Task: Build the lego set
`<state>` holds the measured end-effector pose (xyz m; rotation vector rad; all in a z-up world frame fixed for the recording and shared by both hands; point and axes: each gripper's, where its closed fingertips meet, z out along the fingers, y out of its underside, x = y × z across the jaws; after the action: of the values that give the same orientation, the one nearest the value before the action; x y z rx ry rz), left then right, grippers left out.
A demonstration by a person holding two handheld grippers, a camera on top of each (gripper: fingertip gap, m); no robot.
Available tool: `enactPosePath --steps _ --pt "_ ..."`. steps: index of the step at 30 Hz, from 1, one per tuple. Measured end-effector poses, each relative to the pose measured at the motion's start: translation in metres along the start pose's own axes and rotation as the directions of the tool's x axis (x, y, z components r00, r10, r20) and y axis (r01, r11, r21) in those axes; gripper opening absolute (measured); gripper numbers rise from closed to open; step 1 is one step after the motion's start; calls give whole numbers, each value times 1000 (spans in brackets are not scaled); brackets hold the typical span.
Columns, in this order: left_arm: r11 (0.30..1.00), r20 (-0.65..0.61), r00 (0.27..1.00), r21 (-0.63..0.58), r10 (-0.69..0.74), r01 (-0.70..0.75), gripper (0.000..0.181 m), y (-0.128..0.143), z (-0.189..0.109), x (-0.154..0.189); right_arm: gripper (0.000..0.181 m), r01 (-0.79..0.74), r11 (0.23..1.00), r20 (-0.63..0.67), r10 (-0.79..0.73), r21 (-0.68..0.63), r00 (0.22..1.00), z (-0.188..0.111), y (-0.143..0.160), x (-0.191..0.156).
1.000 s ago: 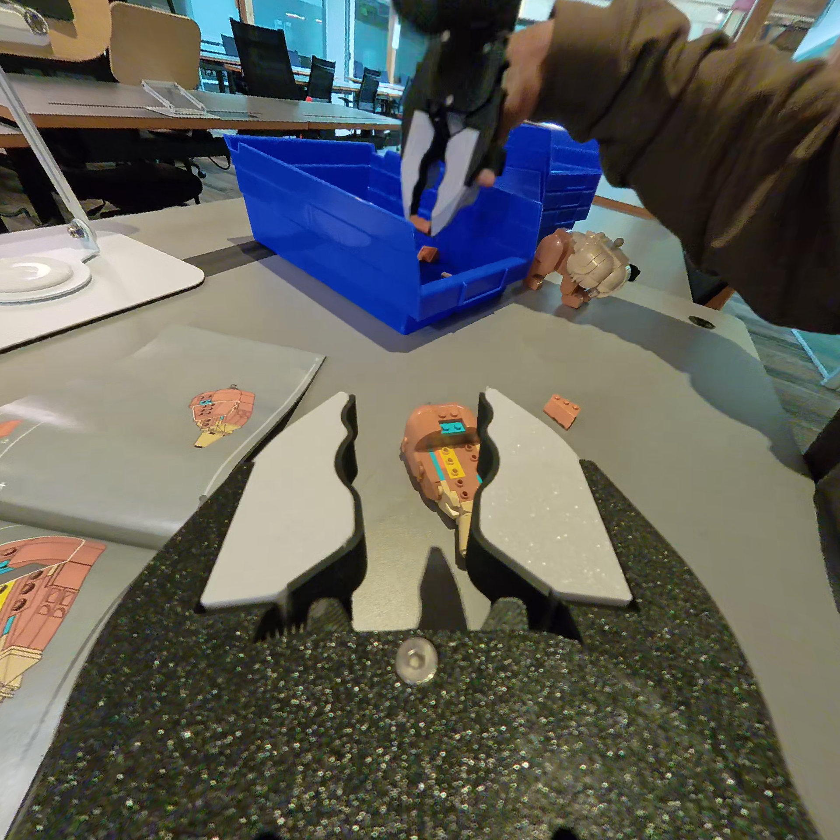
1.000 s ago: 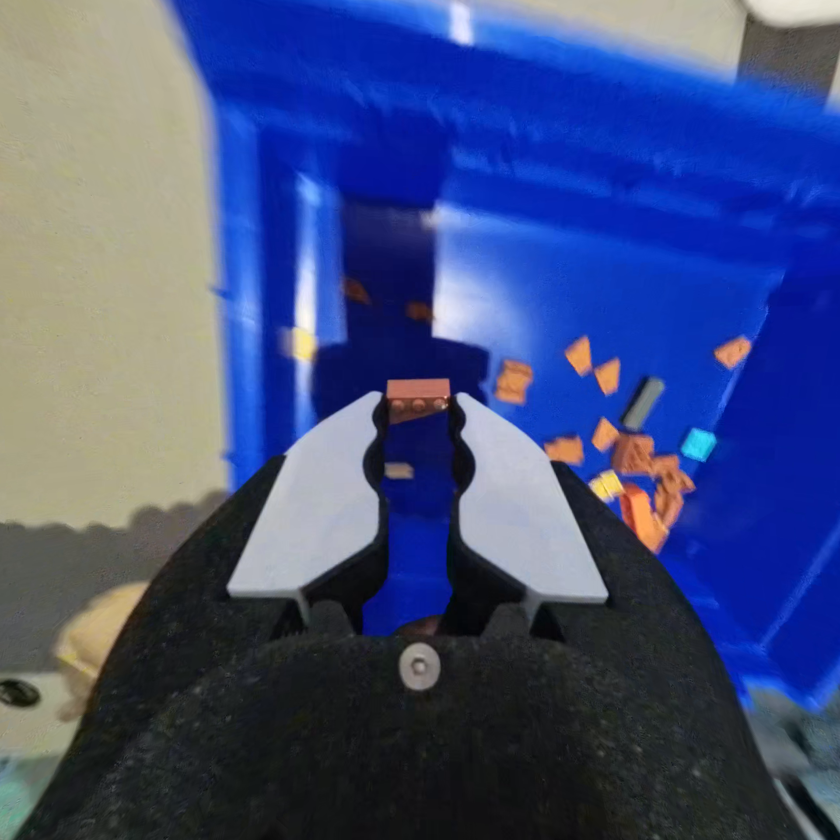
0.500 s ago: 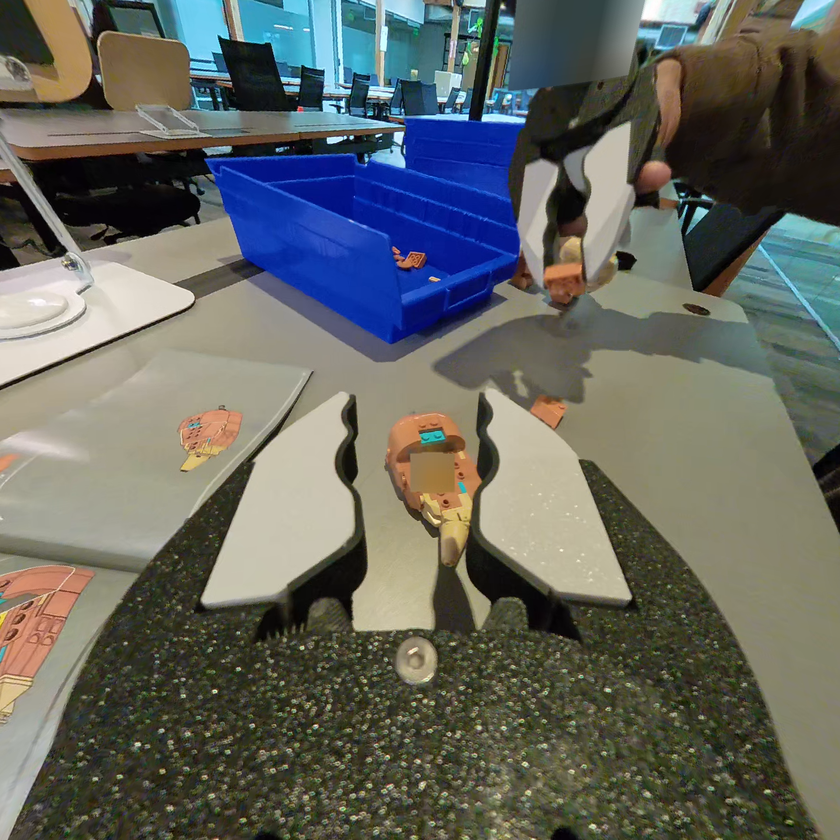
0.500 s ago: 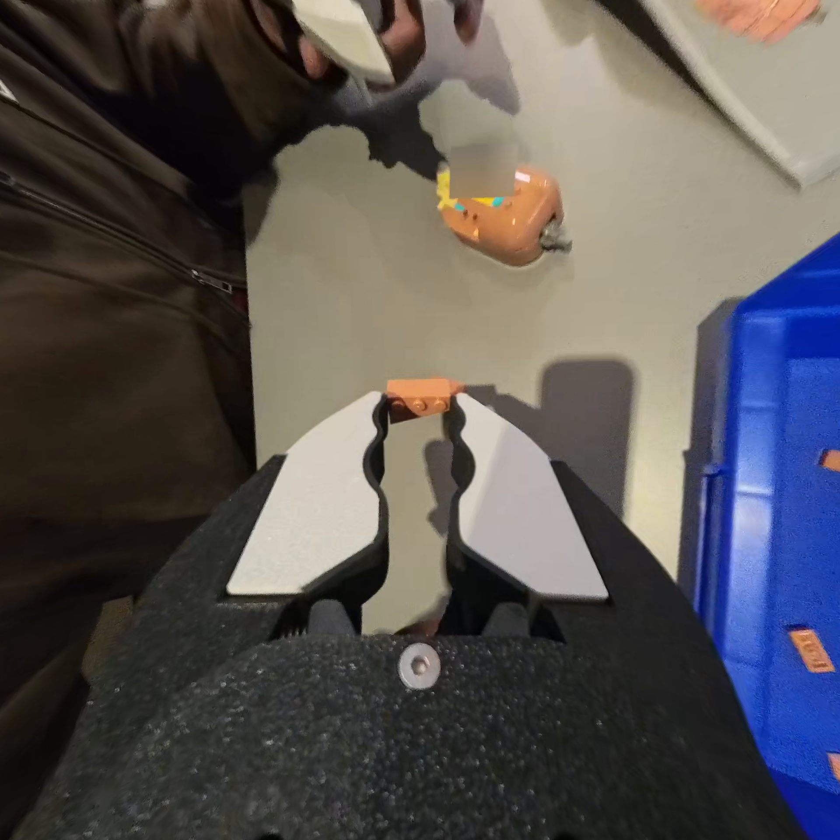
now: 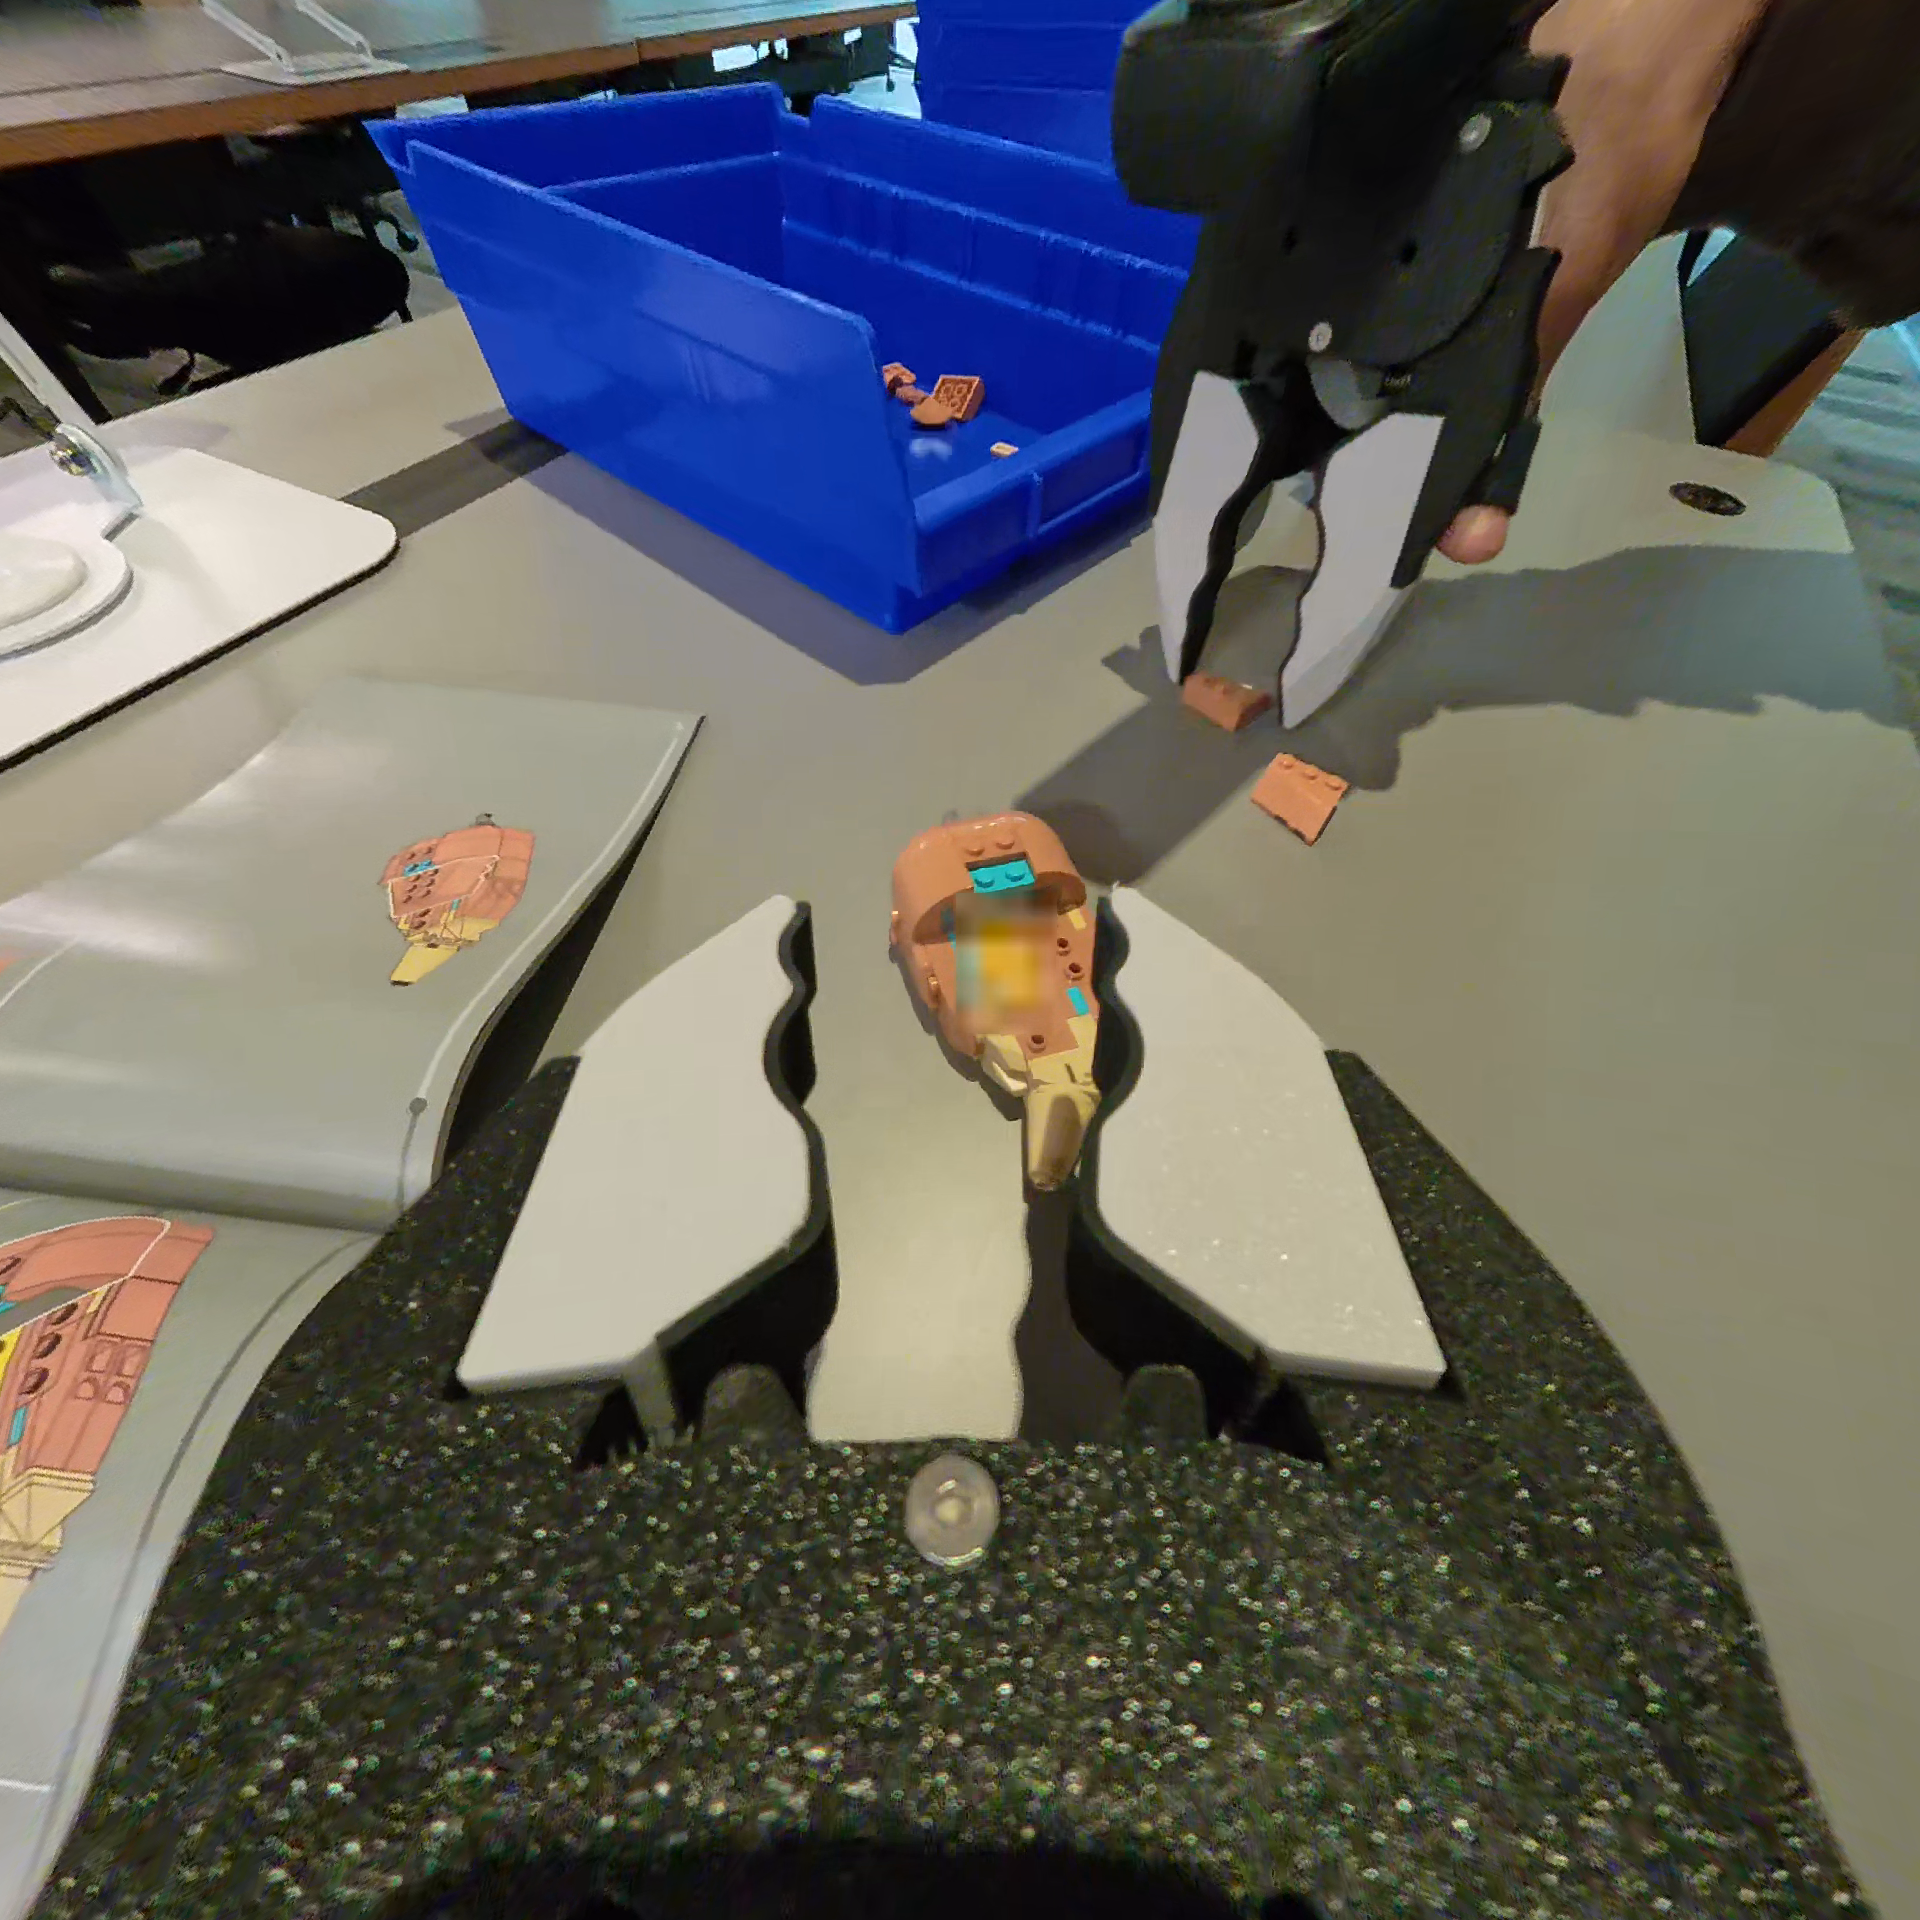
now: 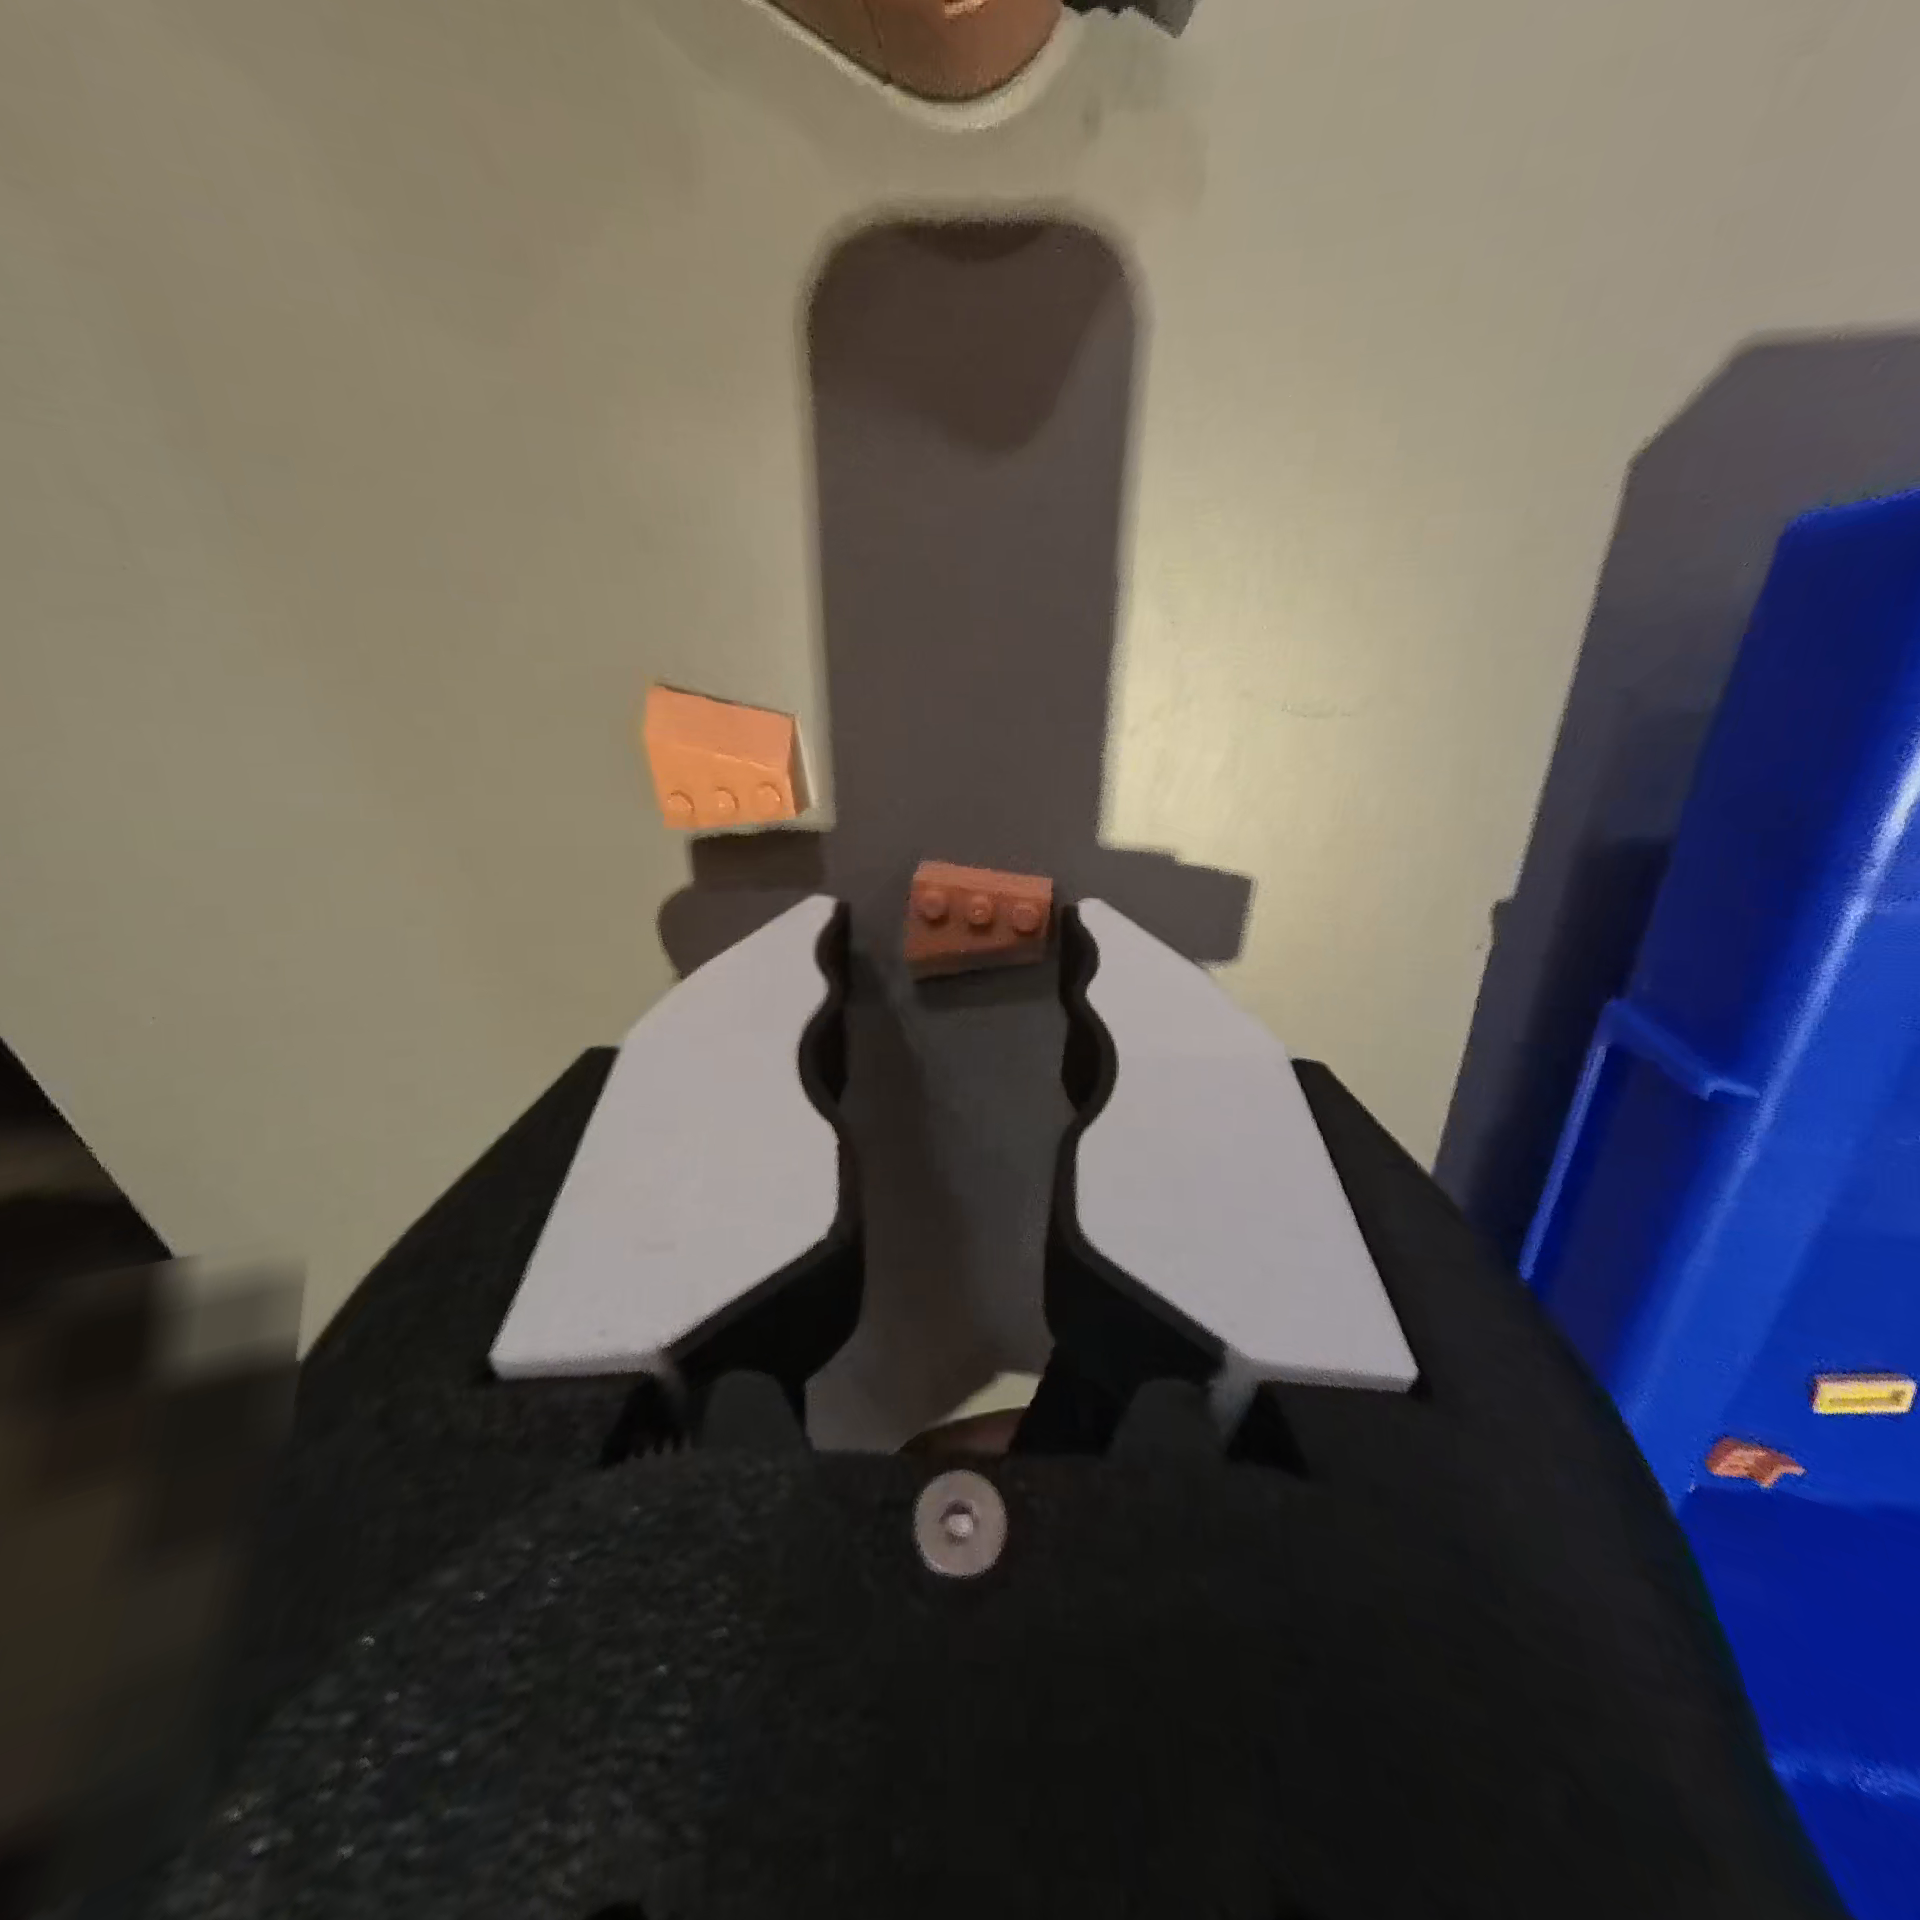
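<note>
Right hand-held gripper [image 6: 956, 925] stands released over a brown slope brick [image 6: 977, 917] on the tabletop [image 6: 364, 520]; left hand-held gripper [image 5: 951, 966] gapes around the lego model [image 5: 987, 925].

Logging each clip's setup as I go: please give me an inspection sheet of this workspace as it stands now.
Surface: grey table, with shadows under the gripper.
Job's things: partly built lego model between the left fingers; brown sloped brick on the table between the right fingers, untouched by them; second sloped brick nearby; blue bin holding loose pieces; open instruction booklet.
Clutter: white base plate at far left.
Grippers: left hand-held gripper open around the model; right hand-held gripper open.
Cables: nothing seen.
Surroundings: desks and office chairs behind.
</note>
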<state>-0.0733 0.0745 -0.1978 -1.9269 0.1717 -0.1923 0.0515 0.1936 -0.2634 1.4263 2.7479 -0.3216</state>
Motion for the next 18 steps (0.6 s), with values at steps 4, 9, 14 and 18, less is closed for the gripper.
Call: enactPosePath --steps 4,9,14,18 --pt "1000 4 1000 -1 0 0 52 1 -1 -1 47 -3 1000 -8 4 27 1000 -3 5 3" --pt "1000 7 1000 7 -3 3 52 -1 -2 -3 37 -39 994 4 39 104 999 -4 23 -5" --pt "1000 9 1000 15 -5 5 52 -1 -1 -3 37 -34 975 -1 35 220 999 0 16 -21" --pt "1000 25 1000 18 12 -13 51 1 0 -6 38 0 960 9 -2 281 1000 4 3 -37"
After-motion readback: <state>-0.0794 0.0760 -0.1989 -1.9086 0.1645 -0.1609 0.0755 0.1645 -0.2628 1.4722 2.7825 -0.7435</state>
